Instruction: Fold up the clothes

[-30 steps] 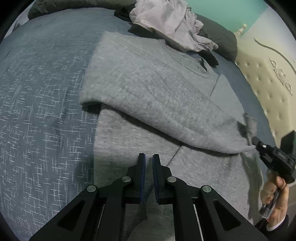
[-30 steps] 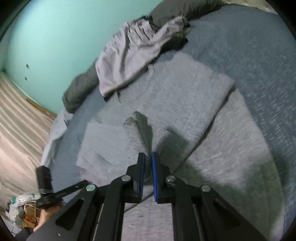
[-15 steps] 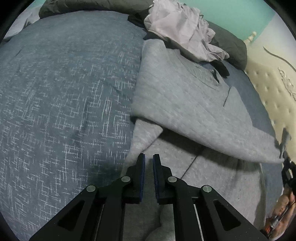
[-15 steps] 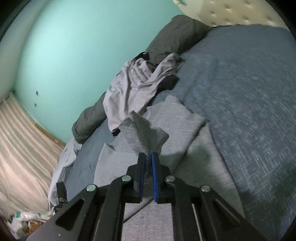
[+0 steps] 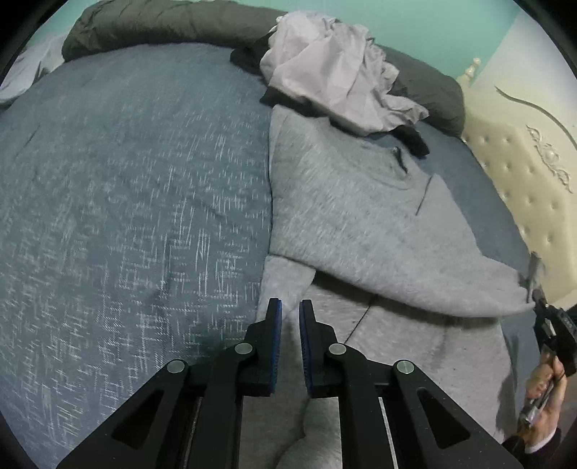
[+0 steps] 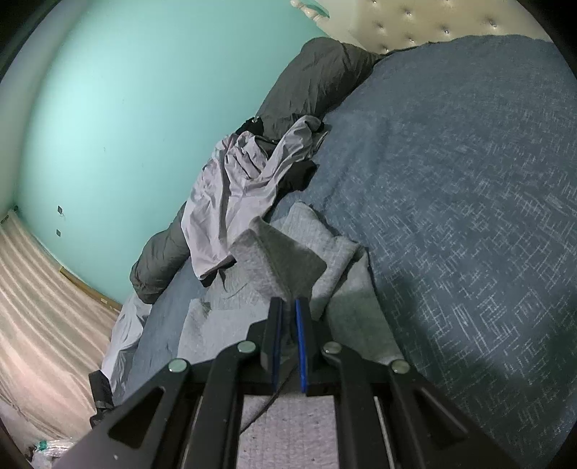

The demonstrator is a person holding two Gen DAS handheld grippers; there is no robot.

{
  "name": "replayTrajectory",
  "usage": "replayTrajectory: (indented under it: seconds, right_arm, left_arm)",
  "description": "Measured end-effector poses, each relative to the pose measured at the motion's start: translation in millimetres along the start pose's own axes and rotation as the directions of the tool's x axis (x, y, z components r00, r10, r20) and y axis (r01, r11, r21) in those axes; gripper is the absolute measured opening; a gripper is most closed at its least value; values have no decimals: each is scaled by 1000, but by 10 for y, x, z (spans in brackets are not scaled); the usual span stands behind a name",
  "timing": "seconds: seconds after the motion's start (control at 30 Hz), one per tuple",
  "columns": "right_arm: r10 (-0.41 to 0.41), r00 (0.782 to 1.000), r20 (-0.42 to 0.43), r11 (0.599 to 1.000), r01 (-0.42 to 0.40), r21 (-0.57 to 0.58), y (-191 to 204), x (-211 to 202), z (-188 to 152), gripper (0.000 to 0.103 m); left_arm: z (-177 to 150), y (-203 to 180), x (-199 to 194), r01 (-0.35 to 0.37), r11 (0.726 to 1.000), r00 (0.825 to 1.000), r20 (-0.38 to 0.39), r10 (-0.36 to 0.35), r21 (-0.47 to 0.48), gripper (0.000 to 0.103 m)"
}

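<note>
A grey sweater [image 5: 353,223] lies on the blue bedspread [image 5: 126,202], partly folded over itself. My left gripper [image 5: 287,317] is shut on a narrow strip of the sweater's fabric at its near left edge. My right gripper [image 6: 287,317] is shut on a corner of the sweater [image 6: 277,263] and holds it lifted above the bed. The right gripper also shows at the far right of the left wrist view [image 5: 541,299], with the sweater's edge stretched to it.
A crumpled pale lilac garment [image 5: 335,86] lies on a dark grey rolled duvet [image 5: 173,25] at the far edge of the bed. A cream tufted headboard [image 5: 530,187] stands at the right. A teal wall [image 6: 126,108] is behind.
Both grippers have pulled back and up with the sweater; the folded edge has swung across and the right gripper's corner has risen higher. Both stay shut.
</note>
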State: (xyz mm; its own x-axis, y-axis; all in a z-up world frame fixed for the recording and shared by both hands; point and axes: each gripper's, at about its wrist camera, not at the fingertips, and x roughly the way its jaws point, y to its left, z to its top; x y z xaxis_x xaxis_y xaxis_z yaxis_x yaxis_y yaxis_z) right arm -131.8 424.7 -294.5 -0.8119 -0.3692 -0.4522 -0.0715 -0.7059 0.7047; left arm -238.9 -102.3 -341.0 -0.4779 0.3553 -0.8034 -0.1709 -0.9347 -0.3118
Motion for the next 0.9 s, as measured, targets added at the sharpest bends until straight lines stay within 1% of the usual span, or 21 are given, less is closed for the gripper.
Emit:
replayTrajectory:
  seconds: [0.03, 0.13, 0.27, 0.37, 0.47, 0.53, 0.6, 0.7, 0.83, 0.87, 0.9]
  right_arm:
    - [0, 1000, -2, 1000, 0, 2, -1, 0, -6, 7]
    - [1, 1000, -9, 1000, -1, 6, -11, 13, -13, 7]
    - [2, 1000, -10, 1000, -2, 9, -26, 17, -8, 7]
    - [2, 1000, -15, 1000, -2, 15, -48, 35, -7, 7]
    - [1, 1000, -24, 1000, -1, 26, -82, 72, -11, 7]
    - [1, 1000, -30, 1000, 0, 29, -92, 90, -13, 7]
    - [1, 999, -34, 1000, 0, 27, -92, 101, -19, 7]
    - [2, 999, -39, 1000, -1, 23, -81, 110, -31, 7]
    - [9, 999, -52, 1000, -9, 13, -50, 124, -44, 7]
    - [12, 998, -56, 1000, -12, 11, -35, 126, -50, 7]
    - [16, 998, -63, 1000, -16, 5, -13, 131, -62, 7]
  left_arm:
    - [16, -2, 10, -10, 1000, 1000, 4, 10, 8, 15]
    - [90, 70, 124, -52, 998, 999, -16, 52, 29, 15]
    - [127, 69, 319, -74, 994, 995, -53, 79, 82, 15]
    - [151, 79, 401, -57, 995, 996, -59, 62, 88, 15]
    - [171, 49, 441, -22, 995, 998, -52, 27, 97, 15]
    - [187, 8, 493, -20, 993, 998, -55, 27, 117, 15]
    - [213, -17, 544, -33, 990, 998, -52, 41, 134, 15]
    - [284, 2, 566, -38, 991, 999, -24, 41, 126, 15]
    - [370, 17, 415, -45, 992, 998, 57, 38, 119, 13]
    - [388, 20, 371, -49, 992, 996, 75, 40, 118, 12]
    - [413, 45, 320, -53, 993, 995, 92, 43, 105, 6]
